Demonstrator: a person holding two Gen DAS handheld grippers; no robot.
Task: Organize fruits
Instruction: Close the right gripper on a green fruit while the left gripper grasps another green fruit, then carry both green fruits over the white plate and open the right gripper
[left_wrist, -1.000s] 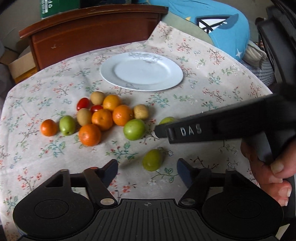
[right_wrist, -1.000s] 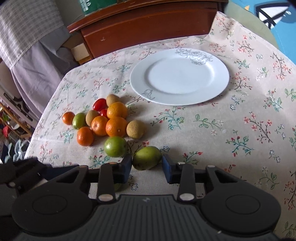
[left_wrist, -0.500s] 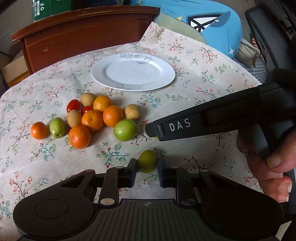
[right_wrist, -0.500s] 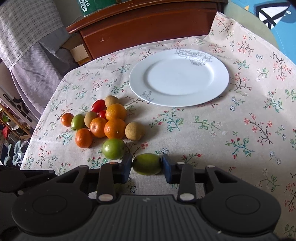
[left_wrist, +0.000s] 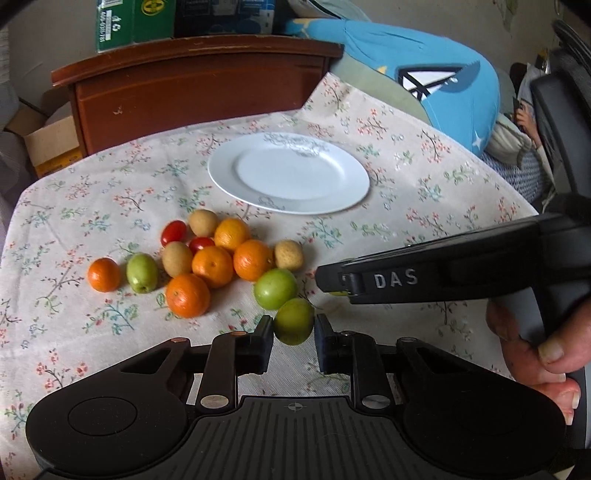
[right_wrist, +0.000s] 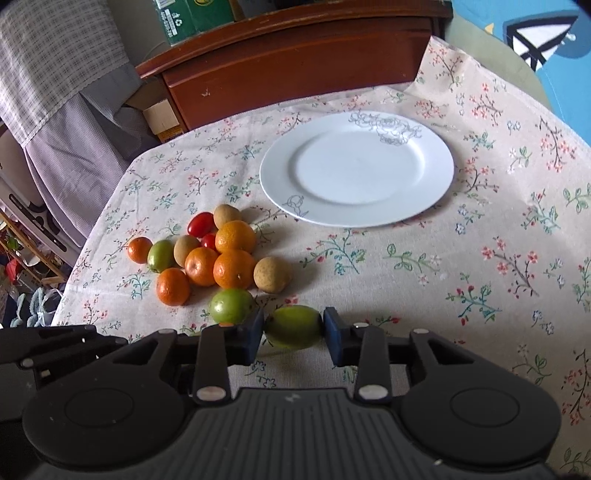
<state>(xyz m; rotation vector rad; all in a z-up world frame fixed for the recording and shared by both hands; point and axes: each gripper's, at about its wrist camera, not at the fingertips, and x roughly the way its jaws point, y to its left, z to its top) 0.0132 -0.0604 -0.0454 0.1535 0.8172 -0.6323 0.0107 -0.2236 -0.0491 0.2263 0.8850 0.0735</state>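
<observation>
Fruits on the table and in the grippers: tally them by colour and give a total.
Orange fruits: 5
Green fruits: 4, one each in the left gripper and right gripper
Tan fruits: 3
Red tomatoes: 2
Total: 14

Both grippers clamped, pointed steeply downward

The left gripper (left_wrist: 293, 326) is closed on a green fruit (left_wrist: 294, 320); the right gripper (right_wrist: 293, 328) is closed on another fruit (right_wrist: 293, 326), its handle gripped by a hand (left_wrist: 543, 339).

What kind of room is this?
Likely a lived-in home room, perhaps a bedroom corner: a floral tablecloth on the table, a dark wooden headboard-like furniture piece behind it, and a blue cartoon cushion beside it.
</observation>
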